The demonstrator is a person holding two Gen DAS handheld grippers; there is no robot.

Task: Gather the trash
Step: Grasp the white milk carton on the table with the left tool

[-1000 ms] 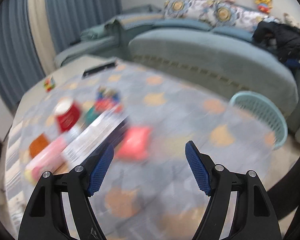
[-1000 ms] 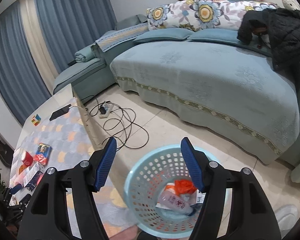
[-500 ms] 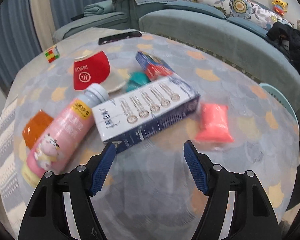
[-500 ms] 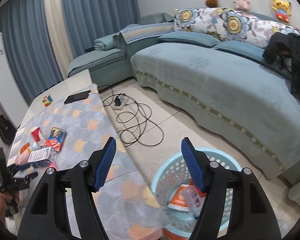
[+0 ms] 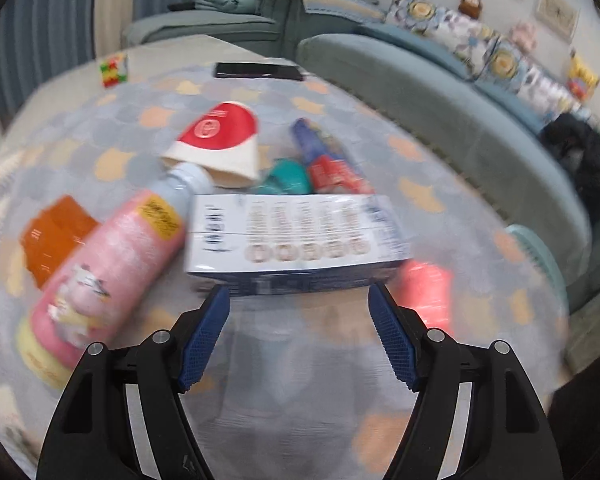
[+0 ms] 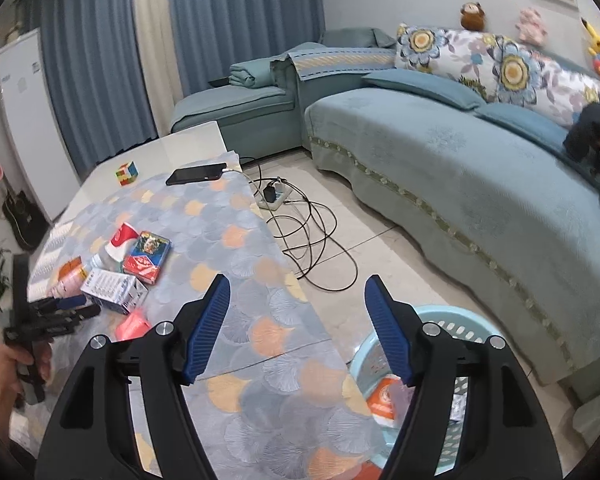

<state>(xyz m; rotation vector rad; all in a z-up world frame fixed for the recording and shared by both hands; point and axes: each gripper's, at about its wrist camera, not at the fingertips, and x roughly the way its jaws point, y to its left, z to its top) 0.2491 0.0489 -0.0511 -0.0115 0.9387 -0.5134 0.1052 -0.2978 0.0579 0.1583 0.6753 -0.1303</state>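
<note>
My left claw [image 5: 298, 308] hangs with its ribbed blue pads spread apart and nothing between them, just short of the near edge of a white and navy carton [image 5: 296, 236]. That carton is a long cardboard box with rows of print, lying flat on the worktop [image 5: 300, 380], whose cloth has a grey and orange scallop pattern. Just left of it lies a pink plastic bottle [image 5: 108, 272] with a pale cap, and a flat orange packet [image 5: 54, 236] beyond that. Behind stand a red and white paper cup [image 5: 220, 142] on its side and a glossy red pouch [image 5: 426, 294] at right. My right claw [image 6: 298, 304] is also spread wide and empty, above the cloth beside a pale blue perforated plastic basket [image 6: 456, 316] on the floor.
</note>
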